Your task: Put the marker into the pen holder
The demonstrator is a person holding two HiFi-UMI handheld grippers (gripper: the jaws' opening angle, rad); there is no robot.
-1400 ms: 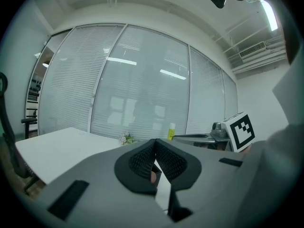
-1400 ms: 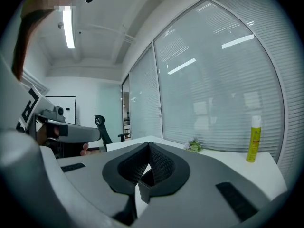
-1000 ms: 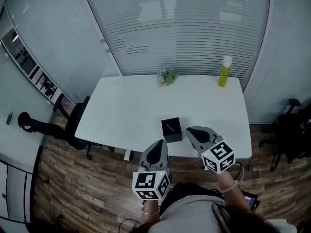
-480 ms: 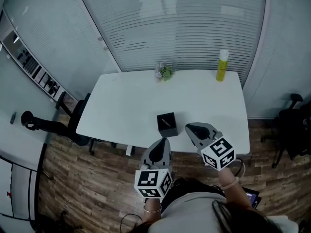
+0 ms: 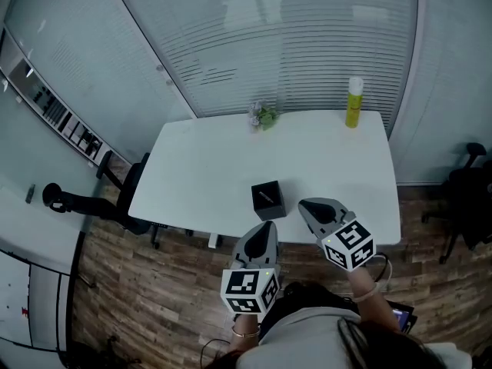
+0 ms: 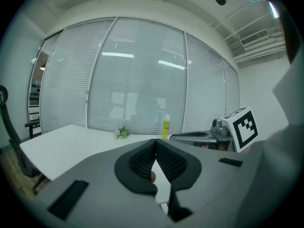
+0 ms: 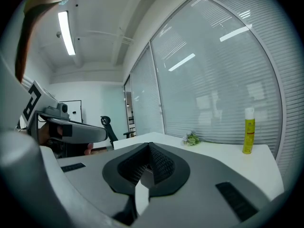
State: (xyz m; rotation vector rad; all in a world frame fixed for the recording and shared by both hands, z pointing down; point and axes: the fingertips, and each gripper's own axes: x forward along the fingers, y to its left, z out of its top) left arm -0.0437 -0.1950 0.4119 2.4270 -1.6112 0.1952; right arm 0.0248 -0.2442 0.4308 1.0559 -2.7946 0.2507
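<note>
A pen holder (image 5: 268,201) stands near the front edge of a table (image 5: 200,167). A bottle (image 5: 354,103) stands at the far right corner, a plant (image 5: 263,117) along the back edge, and a chair (image 5: 115,198) to the table's left.

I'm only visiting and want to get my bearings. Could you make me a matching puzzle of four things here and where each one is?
Things:
1. yellow bottle
2. black pen holder
3. small green plant
4. black office chair

Places:
A. on the floor, off the left end of the table
B. table's far right corner
C. by the table's near edge
D. middle of the table's far edge

Pairs: 1-B, 2-C, 3-D, 4-A
</note>
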